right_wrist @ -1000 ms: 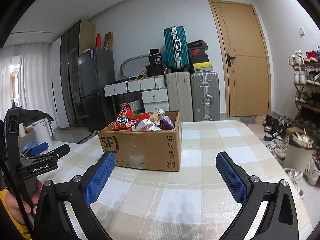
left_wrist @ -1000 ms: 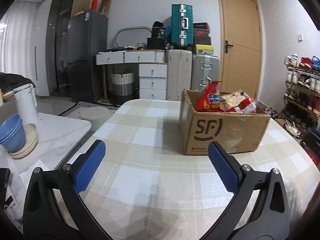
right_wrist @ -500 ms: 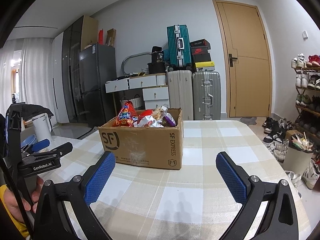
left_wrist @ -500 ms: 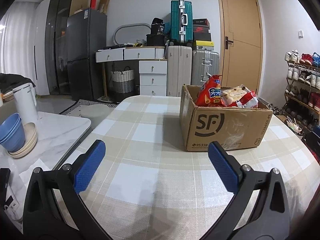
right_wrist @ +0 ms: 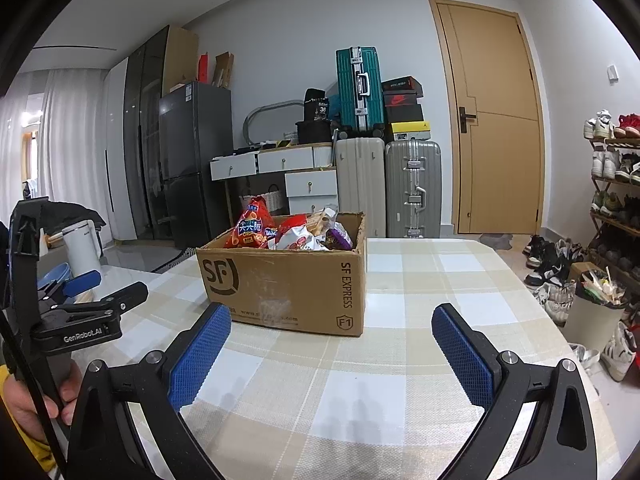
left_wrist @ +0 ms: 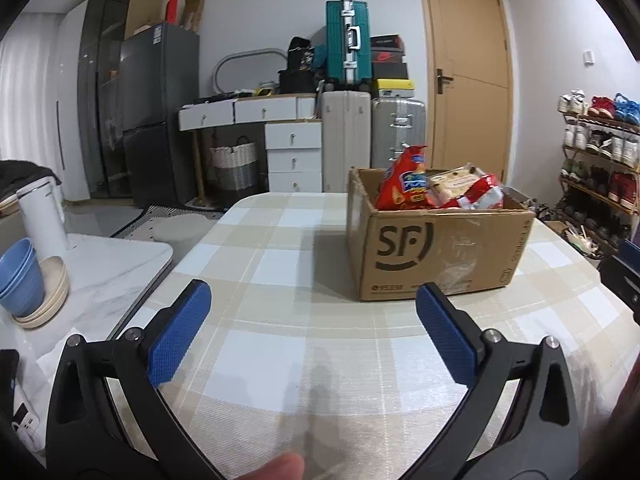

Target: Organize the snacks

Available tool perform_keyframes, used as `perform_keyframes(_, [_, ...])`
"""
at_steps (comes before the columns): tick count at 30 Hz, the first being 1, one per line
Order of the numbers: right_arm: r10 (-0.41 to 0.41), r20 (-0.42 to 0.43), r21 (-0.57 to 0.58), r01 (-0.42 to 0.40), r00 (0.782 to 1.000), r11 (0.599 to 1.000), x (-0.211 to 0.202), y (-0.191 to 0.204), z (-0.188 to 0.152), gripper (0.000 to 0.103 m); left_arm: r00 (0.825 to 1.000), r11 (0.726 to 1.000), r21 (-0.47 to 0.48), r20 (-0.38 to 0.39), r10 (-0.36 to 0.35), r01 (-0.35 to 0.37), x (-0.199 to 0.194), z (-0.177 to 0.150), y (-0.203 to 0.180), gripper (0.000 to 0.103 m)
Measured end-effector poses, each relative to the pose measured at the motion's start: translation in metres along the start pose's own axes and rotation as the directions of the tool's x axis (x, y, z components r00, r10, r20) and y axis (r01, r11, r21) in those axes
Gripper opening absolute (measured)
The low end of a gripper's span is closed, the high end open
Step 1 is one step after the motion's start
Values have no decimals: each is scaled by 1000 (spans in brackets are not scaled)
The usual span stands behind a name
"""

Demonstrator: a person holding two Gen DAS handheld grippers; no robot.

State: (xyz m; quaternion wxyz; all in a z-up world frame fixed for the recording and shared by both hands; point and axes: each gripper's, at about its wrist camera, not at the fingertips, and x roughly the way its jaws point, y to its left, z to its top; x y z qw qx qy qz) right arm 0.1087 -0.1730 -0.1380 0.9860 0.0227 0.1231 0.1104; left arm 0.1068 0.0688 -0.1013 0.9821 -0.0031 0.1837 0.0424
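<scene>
Hand-held gripper (right_wrist: 331,344) empty, cardboard box (right_wrist: 288,280) heaped with snack bags (right_wrist: 292,232)

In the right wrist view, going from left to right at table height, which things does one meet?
Left tool → white kettle → cardboard box with snack bags → bare checked tablecloth → waste bin beside the table → shoe rack.

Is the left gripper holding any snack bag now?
No, the left gripper is open with nothing between its fingers, and the snacks sit in the cardboard box.
</scene>
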Motion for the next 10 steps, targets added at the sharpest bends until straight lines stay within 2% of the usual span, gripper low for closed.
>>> perform_keyframes(5, [-7,-10,17,7,1000,1000,2,-4,0,102,1000,998,55,4,25,-25,0,-1,-10,102])
perform_keyframes(10, [-18,-6,33,18,1000,999,1,-6,0,102,999,999,31,33,16,-17,-6,-2,-5,102])
